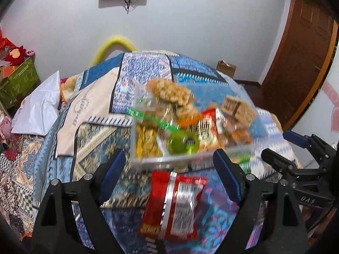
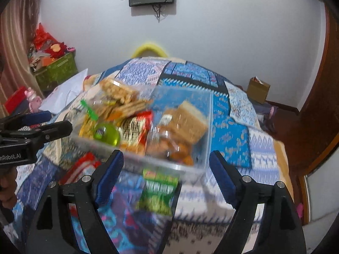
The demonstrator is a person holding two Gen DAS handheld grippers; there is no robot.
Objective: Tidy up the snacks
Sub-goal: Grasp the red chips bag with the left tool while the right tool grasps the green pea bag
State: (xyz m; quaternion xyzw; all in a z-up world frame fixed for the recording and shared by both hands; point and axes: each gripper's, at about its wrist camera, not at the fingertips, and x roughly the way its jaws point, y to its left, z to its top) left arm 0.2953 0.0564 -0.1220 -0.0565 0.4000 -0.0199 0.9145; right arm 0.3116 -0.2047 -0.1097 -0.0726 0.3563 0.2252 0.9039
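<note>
A clear plastic bin point(image 1: 169, 160) point(image 2: 208, 114) sits on a patterned bedspread, filled with several snacks: peanut bars point(image 1: 171, 92), a green round container point(image 1: 182, 144) point(image 2: 108, 134), wafer packs point(image 1: 239, 110) point(image 2: 186, 120). A red snack packet point(image 1: 173, 203) lies on the bed in front of the bin, between the fingers of my open, empty left gripper point(image 1: 169, 167). A green snack packet point(image 2: 159, 190) lies in front of the bin, just below my open, empty right gripper point(image 2: 166, 165). The views are motion-blurred.
The bed point(image 1: 95, 131) carries a folded cream cloth point(image 1: 89, 110) and a white pillow point(image 1: 40, 110) at left. A green box point(image 2: 57, 69) of toys stands far left, a cardboard box point(image 2: 258, 89) and a wooden door point(image 1: 305, 59) at right.
</note>
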